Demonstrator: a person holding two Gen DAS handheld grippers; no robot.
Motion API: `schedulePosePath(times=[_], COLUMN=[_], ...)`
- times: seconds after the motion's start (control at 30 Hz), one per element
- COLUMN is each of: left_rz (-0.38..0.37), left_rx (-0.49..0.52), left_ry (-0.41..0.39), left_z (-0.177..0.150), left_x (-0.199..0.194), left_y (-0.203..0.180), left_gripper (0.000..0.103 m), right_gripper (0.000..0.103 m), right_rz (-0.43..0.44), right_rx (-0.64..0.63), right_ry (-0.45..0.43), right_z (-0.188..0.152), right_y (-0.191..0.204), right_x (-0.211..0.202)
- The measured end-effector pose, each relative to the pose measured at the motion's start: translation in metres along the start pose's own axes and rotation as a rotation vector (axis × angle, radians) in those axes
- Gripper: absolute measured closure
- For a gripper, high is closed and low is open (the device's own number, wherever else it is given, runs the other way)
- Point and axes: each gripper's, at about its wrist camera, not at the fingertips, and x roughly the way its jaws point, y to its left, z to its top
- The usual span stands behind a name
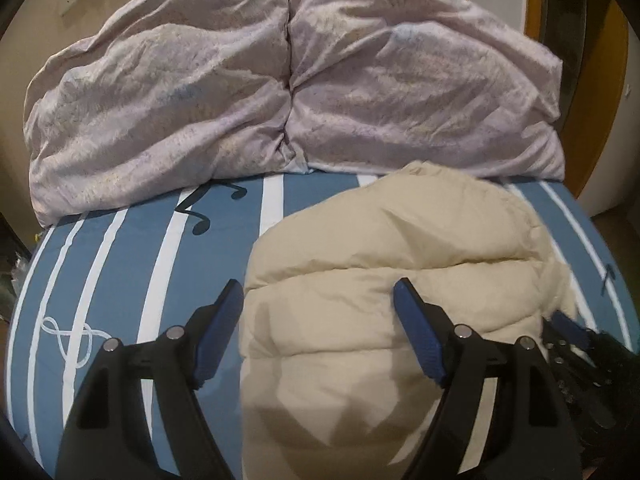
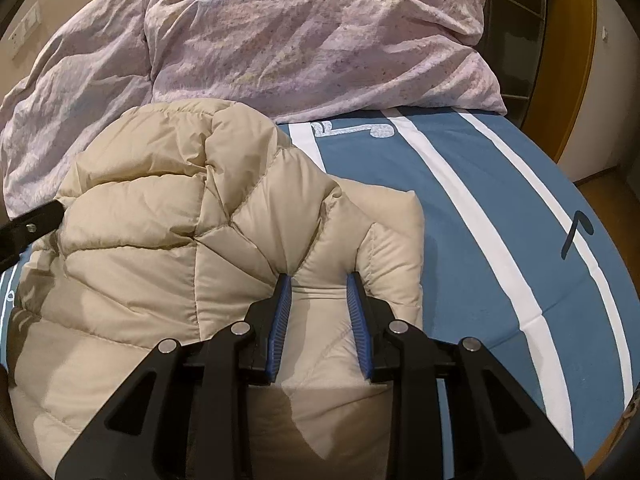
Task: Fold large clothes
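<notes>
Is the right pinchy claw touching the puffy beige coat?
Touching. In the right wrist view, the right gripper has both blue pads pressed into a pinched fold of the puffy beige coat, bunching it between them.

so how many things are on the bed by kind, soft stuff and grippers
beige quilted puffer jacket: 1
crumpled lilac patterned duvets: 2
black grippers with blue pads, left gripper and right gripper: 2
total: 5, all over the blue and white striped sheet

Left gripper [image 1: 318, 300] jaws wide apart above beige puffer jacket [image 1: 400, 264], pads not pressing fabric. Jacket spreads between and beyond jaws on blue striped sheet [image 1: 120, 264]. Lilac duvet [image 1: 288, 80] well ahead. Right gripper [image 1: 572, 330] just outside right jaw.
</notes>
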Motion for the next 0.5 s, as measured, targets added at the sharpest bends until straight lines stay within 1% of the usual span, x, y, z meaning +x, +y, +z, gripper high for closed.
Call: schedulePosePath(times=[0.1,0.2,0.37,0.5], left_rz=[-0.003,-0.006,-0.033,-0.038], left_rx=[-0.001,0.003,-0.023,-0.037], left_ry=[0.027,0.022,0.028,0.021], left_z=[-0.009,-0.017,-0.021,-0.024], left_x=[0.012,0.021,0.032,0.036], left_y=[-0.001,-0.003,0.001,0.004], left_gripper=[0.025,0.025,0.024,0.021], right_gripper=[0.072,0.072,0.072,0.072], right_rz=[0.001,0.001,0.003,-0.001], right_rx=[-0.002,-0.001,0.004,0.003], right_ry=[-0.011,-0.020,-0.031,-0.040], right_z=[-0.002,-0.002,-0.003,-0.004], right_y=[0.000,0.000,0.000,0.001], right_x=[0.000,0.000,0.002,0.002])
